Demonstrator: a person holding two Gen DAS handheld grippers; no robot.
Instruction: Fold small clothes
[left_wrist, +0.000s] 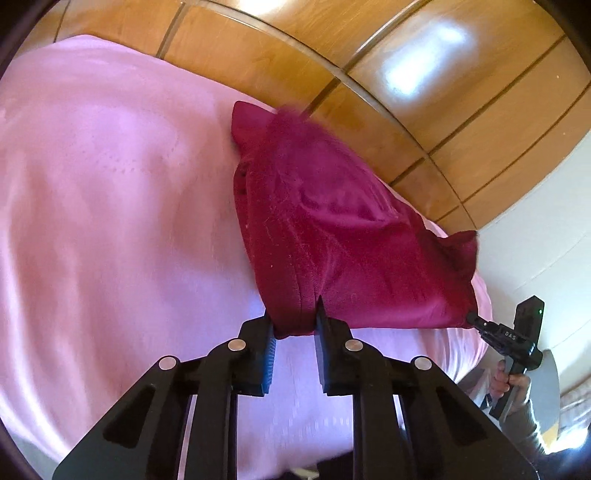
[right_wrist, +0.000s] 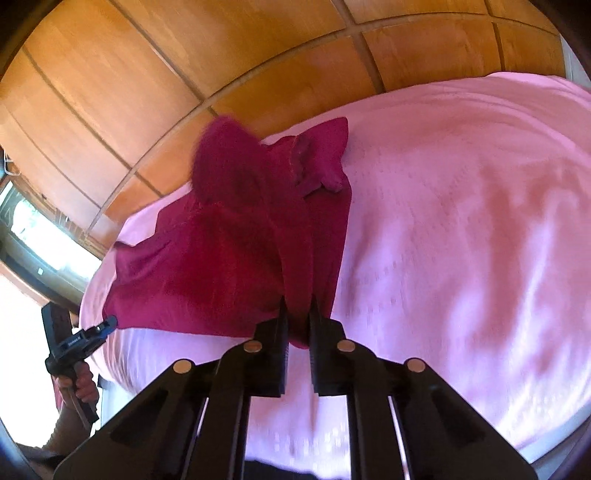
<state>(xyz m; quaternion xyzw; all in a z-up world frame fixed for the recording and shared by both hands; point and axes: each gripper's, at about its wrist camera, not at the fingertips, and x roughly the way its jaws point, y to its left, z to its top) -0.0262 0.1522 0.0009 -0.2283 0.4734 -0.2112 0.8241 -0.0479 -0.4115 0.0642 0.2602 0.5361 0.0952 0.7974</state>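
A small magenta garment (left_wrist: 332, 229) hangs stretched above a pink bedspread (left_wrist: 110, 221). My left gripper (left_wrist: 294, 317) is shut on one bottom corner of it. My right gripper (right_wrist: 297, 314) is shut on the other bottom corner of the garment (right_wrist: 229, 258). The right gripper shows in the left wrist view (left_wrist: 474, 318) at the far right, pinching the cloth edge. The left gripper shows in the right wrist view (right_wrist: 110, 321) at the far left, also on the cloth. The garment's far end looks blurred and lifted.
The pink bedspread (right_wrist: 461, 221) covers the bed under both grippers. A glossy wooden panelled wall (left_wrist: 406, 74) stands behind the bed. A bright window (right_wrist: 33, 236) is at the left in the right wrist view. A white wall (left_wrist: 546, 236) is at the right.
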